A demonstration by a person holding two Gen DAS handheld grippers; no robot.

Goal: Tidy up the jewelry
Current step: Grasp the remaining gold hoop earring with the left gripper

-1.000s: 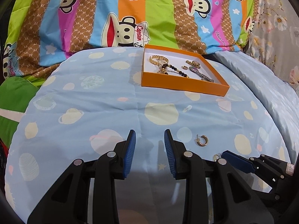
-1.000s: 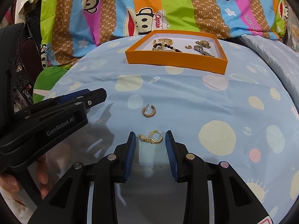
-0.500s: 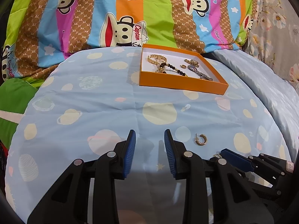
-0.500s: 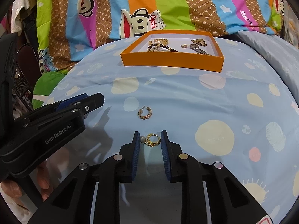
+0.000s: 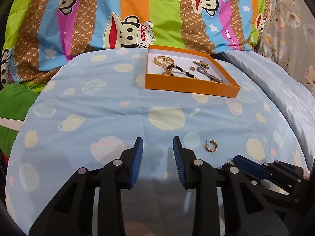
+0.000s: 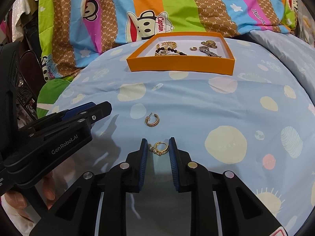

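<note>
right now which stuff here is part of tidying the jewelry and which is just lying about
Part of the job:
- gold earring between the right gripper fingers
- hoop earring on the blanket
- orange box with jewelry inside

Just lying about:
- striped monkey bedding
- green cushion

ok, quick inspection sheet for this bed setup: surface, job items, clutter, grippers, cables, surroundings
Surface: blue planet-print quilt, soft and creased.
Job's things: orange box already holding jewelry; hoop earring loose on the quilt; gold earring between the right pads.
Clutter: nothing seen.
Grippers: right gripper shut on the gold earring; left gripper open, nothing between its jaws.
Cables: nothing seen.
Surroundings: striped monkey-print bedding behind the box; floral cloth at right.
</note>
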